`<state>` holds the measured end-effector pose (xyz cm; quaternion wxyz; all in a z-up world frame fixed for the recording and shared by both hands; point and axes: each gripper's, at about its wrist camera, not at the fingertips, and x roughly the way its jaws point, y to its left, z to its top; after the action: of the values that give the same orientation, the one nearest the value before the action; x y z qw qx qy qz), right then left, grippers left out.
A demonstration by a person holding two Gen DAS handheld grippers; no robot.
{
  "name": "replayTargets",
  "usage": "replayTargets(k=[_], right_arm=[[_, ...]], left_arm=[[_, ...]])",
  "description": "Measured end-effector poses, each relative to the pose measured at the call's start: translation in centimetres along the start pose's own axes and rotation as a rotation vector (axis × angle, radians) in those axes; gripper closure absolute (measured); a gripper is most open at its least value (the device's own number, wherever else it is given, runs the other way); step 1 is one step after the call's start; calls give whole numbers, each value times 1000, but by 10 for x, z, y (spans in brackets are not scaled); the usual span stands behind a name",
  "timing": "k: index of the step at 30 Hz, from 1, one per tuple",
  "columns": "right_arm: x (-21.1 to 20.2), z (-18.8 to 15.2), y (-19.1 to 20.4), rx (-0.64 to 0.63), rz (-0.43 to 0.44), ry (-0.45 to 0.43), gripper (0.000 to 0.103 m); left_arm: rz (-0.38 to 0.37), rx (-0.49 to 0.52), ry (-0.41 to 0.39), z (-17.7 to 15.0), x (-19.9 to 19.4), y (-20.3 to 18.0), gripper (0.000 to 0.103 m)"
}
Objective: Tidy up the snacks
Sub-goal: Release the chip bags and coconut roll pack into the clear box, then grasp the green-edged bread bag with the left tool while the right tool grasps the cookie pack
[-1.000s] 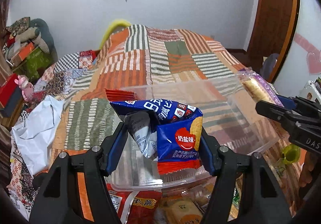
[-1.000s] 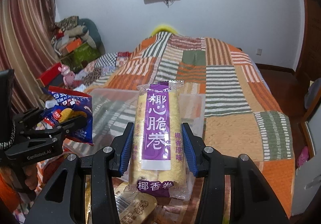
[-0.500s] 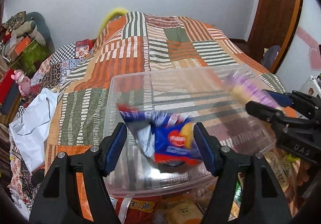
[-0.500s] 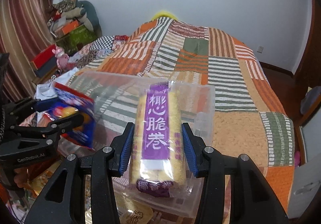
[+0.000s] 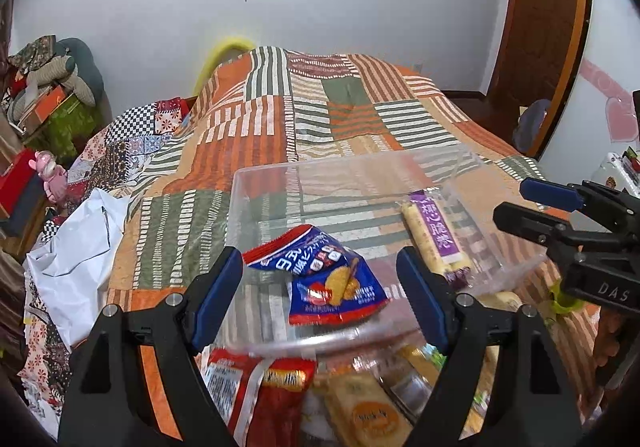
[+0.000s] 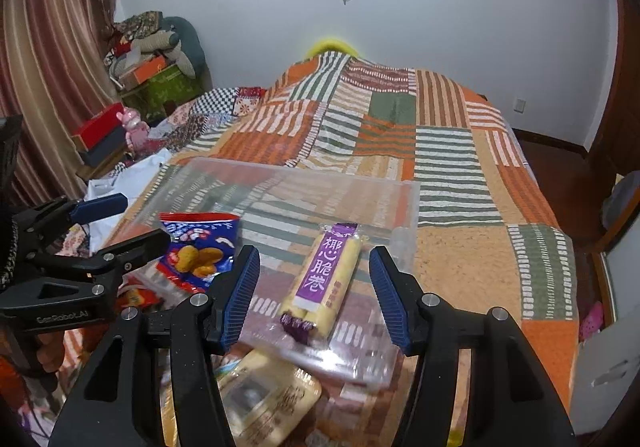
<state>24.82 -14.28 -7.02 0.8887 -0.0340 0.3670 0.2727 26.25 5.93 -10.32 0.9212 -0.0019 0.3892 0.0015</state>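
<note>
Left wrist view: a blue snack packet (image 5: pixel 334 281) lies in the clear plastic bin (image 5: pixel 352 171), between and just beyond the left gripper (image 5: pixel 320 293)'s jaws, which are opening and touch nothing. To its right lies a purple-labelled roll pack (image 5: pixel 438 237). In the right wrist view this pack lies free between the right gripper (image 6: pixel 314 297)'s opening jaws. More snacks (image 5: pixel 360 407) lie below the bin on the patchwork bedspread (image 5: pixel 280 119).
</note>
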Motion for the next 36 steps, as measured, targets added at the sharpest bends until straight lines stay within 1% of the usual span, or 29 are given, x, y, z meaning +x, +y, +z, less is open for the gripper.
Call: replayTargets(k=[6, 9, 12, 16, 20, 27, 33, 36], right_arm=[[-32, -9, 8, -3, 9, -41, 48], [-47, -14, 13, -4, 12, -59, 44], [-60, -22, 19, -4, 14, -75, 42], [-71, -33, 27, -4, 24, -81, 41], [-79, -50, 34, -6, 31, -80, 39], [-79, -81, 44, -3, 40, -40, 38], [-64, -115, 46, 33, 51, 44, 37], [-54, -131, 45, 68, 82, 102, 37]], left_arm=[[-9, 20, -35, -14, -38, -6, 22], [-13, 38, -53, -23, -56, -11, 21], [-19, 44, -68, -34, -73, -15, 16], [-27, 37, -72, -48, -89, -15, 15], [-42, 33, -58, -65, -99, -15, 14], [-74, 19, -5, -95, -94, -19, 14], [-93, 15, 49, -109, -73, -21, 14], [-112, 10, 62, -112, -65, -22, 14]])
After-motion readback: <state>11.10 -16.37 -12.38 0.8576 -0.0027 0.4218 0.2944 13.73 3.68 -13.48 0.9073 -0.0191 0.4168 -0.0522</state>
